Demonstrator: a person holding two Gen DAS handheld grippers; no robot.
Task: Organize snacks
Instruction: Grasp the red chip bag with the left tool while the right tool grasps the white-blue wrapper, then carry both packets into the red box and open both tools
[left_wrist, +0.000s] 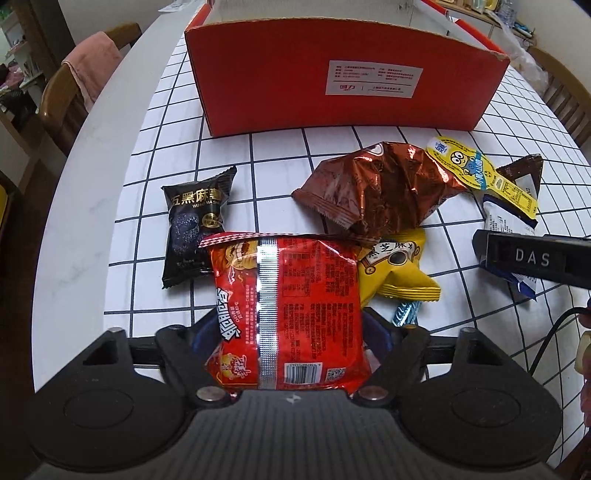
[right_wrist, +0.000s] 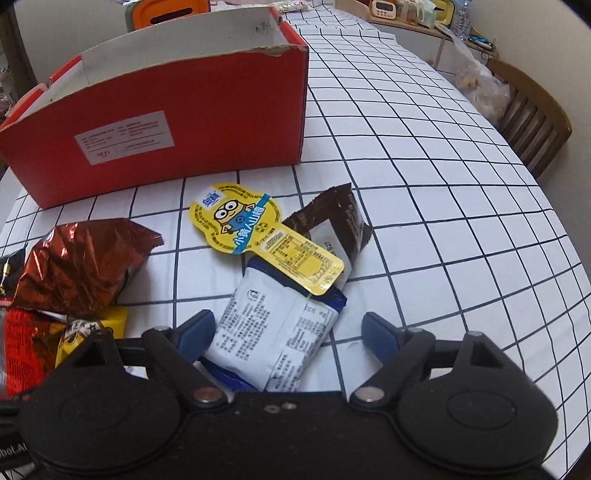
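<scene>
left gripper (left_wrist: 286, 328): your jaws are closed on the red snack bag (left_wrist: 288, 317); its blue fingers (left_wrist: 201, 334) press both sides of the packet, which stands up between them with its back seam and barcode facing the camera.
right gripper (right_wrist: 286, 332): your jaws are spread wide, straddling the white and blue packet (right_wrist: 273, 332); the left pad (right_wrist: 195, 328) looks just beside or touching the packet's edge, the right pad (right_wrist: 380, 336) is apart from it.
red box (left_wrist: 343, 85): open-topped, standing at the far side of the snacks, white label on the near wall; you see it too from the right wrist (right_wrist: 177, 122), one top corner torn.
black sesame packet (left_wrist: 195, 229): flat on the cloth, just left of the red bag's top edge.
brown foil bag (left_wrist: 376, 188): crumpled, lying beyond the red bag, overlapping the yellow packet (left_wrist: 399, 266).
minion-print sachet (right_wrist: 258, 236): yellow, lying across the top of the white and blue packet and over the dark brown wrapper (right_wrist: 343, 218).
blue striped wrapper (left_wrist: 406, 312): only a tip shows below the yellow packet.
tablecloth (right_wrist: 424, 184): white with a dark grid, covering the table under everything.
chairs: a wooden chair with a pink cloth (left_wrist: 92, 70) at the left; another wooden chair (right_wrist: 532, 114) at the right.
</scene>
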